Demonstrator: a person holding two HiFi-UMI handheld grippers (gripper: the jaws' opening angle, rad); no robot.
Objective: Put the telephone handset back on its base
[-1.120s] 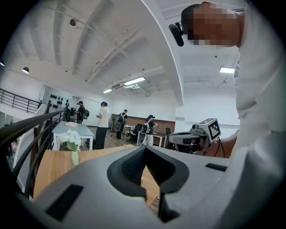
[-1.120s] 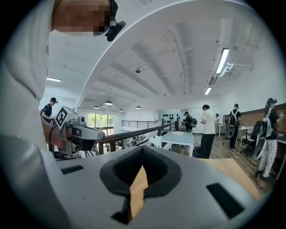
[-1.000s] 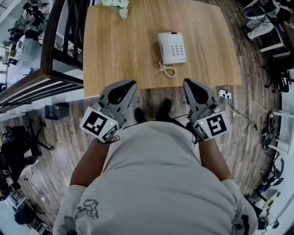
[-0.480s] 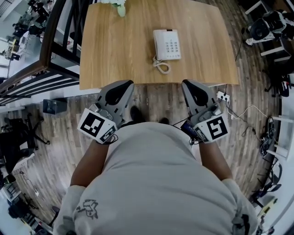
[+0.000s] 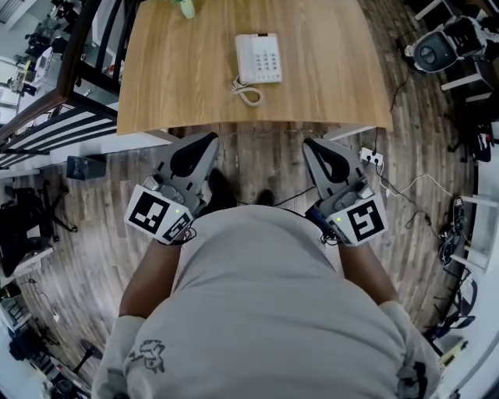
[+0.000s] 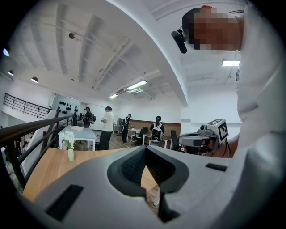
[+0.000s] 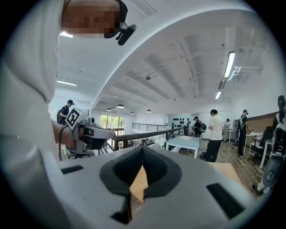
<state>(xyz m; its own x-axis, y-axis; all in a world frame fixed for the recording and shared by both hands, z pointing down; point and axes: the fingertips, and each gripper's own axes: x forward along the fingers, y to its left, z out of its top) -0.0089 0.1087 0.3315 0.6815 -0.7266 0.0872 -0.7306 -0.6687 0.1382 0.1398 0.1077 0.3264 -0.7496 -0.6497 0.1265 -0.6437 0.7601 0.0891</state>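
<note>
The white telephone [image 5: 258,58] lies on the wooden table [image 5: 171,78], its handset along the left side of the base and its coiled cord [image 5: 248,95] curled toward the near edge. Both grippers are held close to the person's body, over the floor and short of the table's near edge. In the head view my left gripper [image 5: 209,141] is shut with nothing in it, and so is my right gripper [image 5: 309,145]. The left gripper view shows my left gripper [image 6: 144,148] pointing level over the table. The right gripper view shows the same for my right gripper [image 7: 142,148].
A small vase of white flowers [image 5: 185,8] stands at the table's far edge. A black railing [image 5: 70,86] runs along the left. A power strip [image 5: 370,158] and cables lie on the wooden floor at the right. Several people stand far off in the gripper views.
The table and telephone have slid up and left in the head view. Both gripper tips, which overlapped the table's near edge, now sit back from it over the floor.
</note>
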